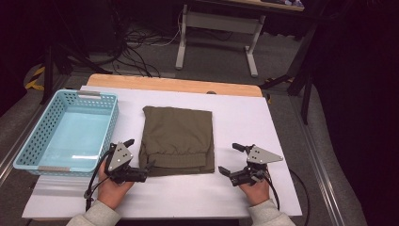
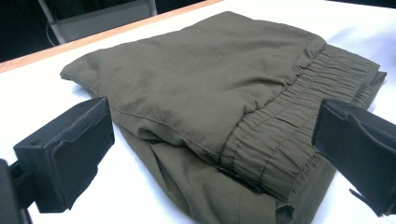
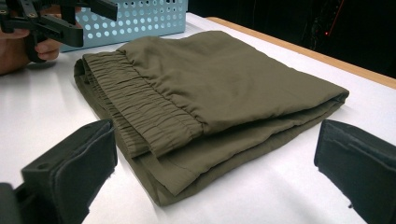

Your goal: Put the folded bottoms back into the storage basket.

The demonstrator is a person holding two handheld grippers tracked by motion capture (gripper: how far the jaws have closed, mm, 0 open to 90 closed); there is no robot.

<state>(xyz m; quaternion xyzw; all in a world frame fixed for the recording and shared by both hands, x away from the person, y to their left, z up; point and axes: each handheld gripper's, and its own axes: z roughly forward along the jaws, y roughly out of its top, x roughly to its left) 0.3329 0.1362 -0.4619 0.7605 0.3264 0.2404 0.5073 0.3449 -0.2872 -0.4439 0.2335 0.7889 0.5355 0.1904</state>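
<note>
Folded olive trousers (image 1: 178,140) flat mid-table, your left gripper (image 1: 139,159) at their near-left corner, jaws wide, your right gripper (image 1: 230,159) just beside them, jaws wide, blue basket (image 1: 41,136) left.

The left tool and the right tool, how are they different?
The left tool sits right at the near left corner of the folded green pants, but the right tool waits apart from them on the bare white table. The left tool is next to the blue basket; the right one is far from it. Both are open and empty.

Dim room, cables (image 1: 136,59) on floor (image 1: 216,66)
</note>
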